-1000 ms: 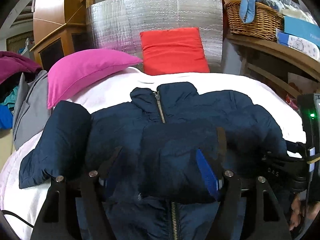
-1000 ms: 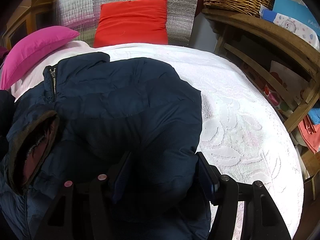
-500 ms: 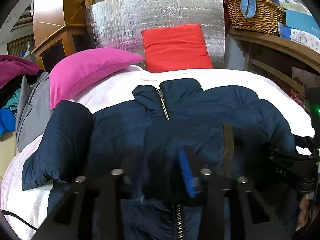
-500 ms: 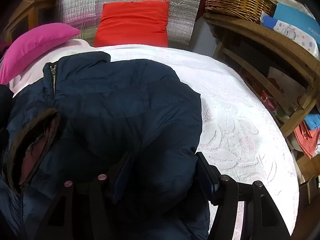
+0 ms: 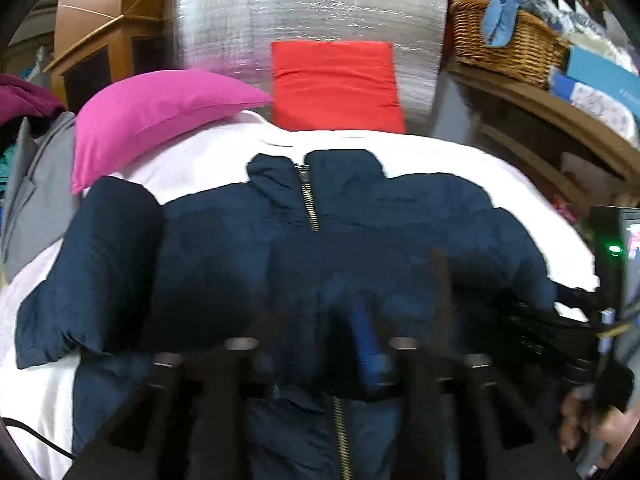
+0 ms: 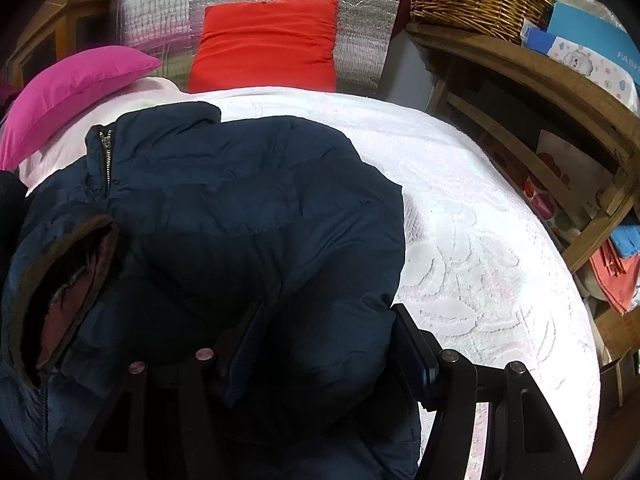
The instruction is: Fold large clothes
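Observation:
A navy puffer jacket (image 5: 360, 232) lies zipped, collar away from me, on the white bed (image 5: 460, 160). Its right sleeve is folded across the chest and its left sleeve (image 5: 100, 264) lies spread to the left. My left gripper (image 5: 320, 344) is blurred, its jaws nearly together on the folded sleeve's cuff end. My right gripper (image 6: 328, 340) has its jaws wide around a bulging fold of the jacket (image 6: 240, 208) at its right side. The brown-lined cuff (image 6: 60, 280) shows at left in the right wrist view.
A pink pillow (image 5: 160, 108) and a red cushion (image 5: 336, 84) lie at the head of the bed against a silver foil panel (image 5: 312, 12). A wooden shelf with a wicker basket (image 5: 508, 44) stands on the right. Grey clothes (image 5: 28, 184) hang at the left.
My left gripper's jaws have closed from wide open to nearly together on the folded sleeve, and the gripper has moved, blurring its view. The right gripper has barely moved.

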A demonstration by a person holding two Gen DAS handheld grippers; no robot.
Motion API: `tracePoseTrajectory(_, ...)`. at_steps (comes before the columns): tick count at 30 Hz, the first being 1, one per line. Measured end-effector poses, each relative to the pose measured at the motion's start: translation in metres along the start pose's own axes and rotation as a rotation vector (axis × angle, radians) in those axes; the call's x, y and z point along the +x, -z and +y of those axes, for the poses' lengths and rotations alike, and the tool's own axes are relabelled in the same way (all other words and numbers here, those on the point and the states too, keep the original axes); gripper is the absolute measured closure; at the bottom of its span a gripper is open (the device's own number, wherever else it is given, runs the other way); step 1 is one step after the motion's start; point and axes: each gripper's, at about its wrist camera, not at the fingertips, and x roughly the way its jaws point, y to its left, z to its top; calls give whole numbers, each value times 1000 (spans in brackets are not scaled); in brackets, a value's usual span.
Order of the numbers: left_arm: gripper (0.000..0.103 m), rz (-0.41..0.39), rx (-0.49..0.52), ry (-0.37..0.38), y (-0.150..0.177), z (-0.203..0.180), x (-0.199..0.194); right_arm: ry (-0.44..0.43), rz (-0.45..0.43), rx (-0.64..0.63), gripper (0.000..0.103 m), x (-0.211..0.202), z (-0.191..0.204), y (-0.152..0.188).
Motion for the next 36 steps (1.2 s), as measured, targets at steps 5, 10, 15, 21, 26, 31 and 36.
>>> tracePoseTrajectory(5,26,15,101,98,6,-20,-6,-33,16,27,37,3,-6,-2)
tracePoseTrajectory(10,25,50,198,41,13,-39,11,-59,23,40,37,6,-10,-3)
tracePoseTrajectory(15,69,38,167,-7,8,-34,21,-78,25,48,37,8,-13,-4)
tracePoseTrajectory(21,88,-20,75,-66,-4,-5,12,-127,34,112,39,9,-24,-5)
tracePoseTrajectory(26,88,-77,-16,-127,-19,35,-9,-188,41,178,45,12,-39,-8)
tracePoseTrajectory(31,86,-72,-125,-200,-25,86,-15,-299,80,323,45,24,-69,-11)
tracePoseTrajectory(36,85,-83,-159,-230,-22,119,-27,-349,100,407,45,33,-83,-11)
